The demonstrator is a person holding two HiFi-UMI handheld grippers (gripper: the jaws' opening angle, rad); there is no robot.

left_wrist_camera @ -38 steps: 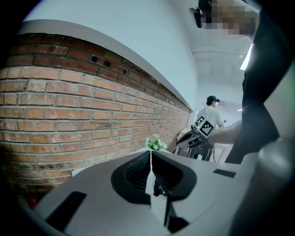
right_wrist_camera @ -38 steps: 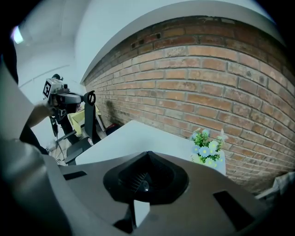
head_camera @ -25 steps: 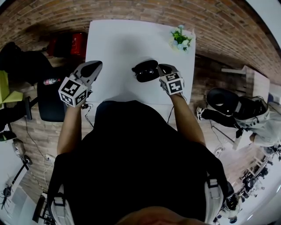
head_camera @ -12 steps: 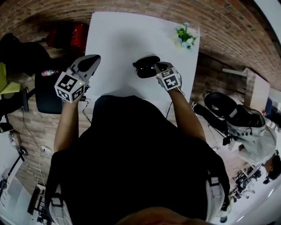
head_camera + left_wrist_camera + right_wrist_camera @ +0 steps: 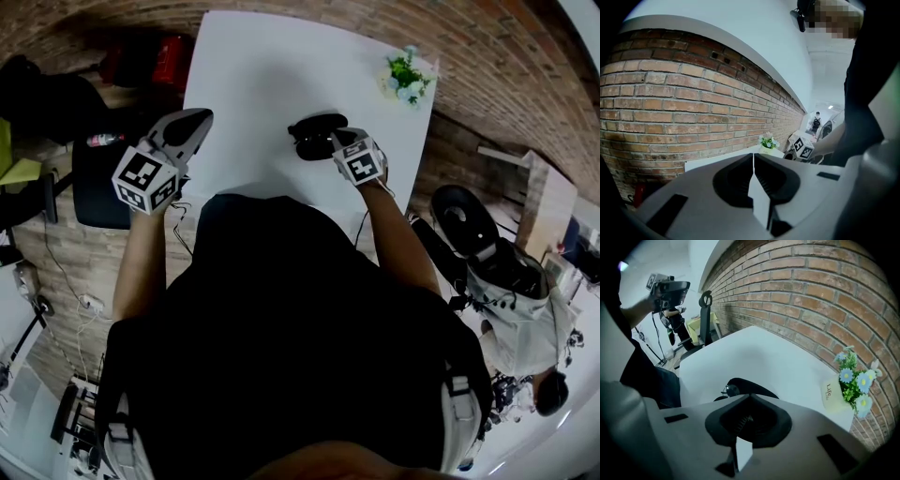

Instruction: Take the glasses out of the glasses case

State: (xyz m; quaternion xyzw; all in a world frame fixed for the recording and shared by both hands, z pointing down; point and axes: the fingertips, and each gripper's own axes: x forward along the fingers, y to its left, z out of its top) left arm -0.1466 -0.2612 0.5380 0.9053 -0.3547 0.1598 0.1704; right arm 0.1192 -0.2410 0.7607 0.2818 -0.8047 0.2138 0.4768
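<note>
The black glasses case (image 5: 314,133) lies on the white table (image 5: 272,84), near its front edge. In the right gripper view the case (image 5: 752,386) sits just beyond the jaws, and a round lens of the glasses (image 5: 727,390) shows at its left end. My right gripper (image 5: 340,141) is shut and empty, its tip at the case's right end. My left gripper (image 5: 194,124) hangs over the table's left edge, well apart from the case. Its jaws meet in a closed line (image 5: 753,161) with nothing between them.
A small pot of flowers (image 5: 405,80) stands at the table's far right corner, also in the right gripper view (image 5: 848,380). A black chair (image 5: 98,178) and red objects (image 5: 155,66) are left of the table. A seated person (image 5: 506,281) is at the right.
The head view has shifted a little. The right gripper has edged in over the case's right end. The left gripper has stayed at the table's left edge.
</note>
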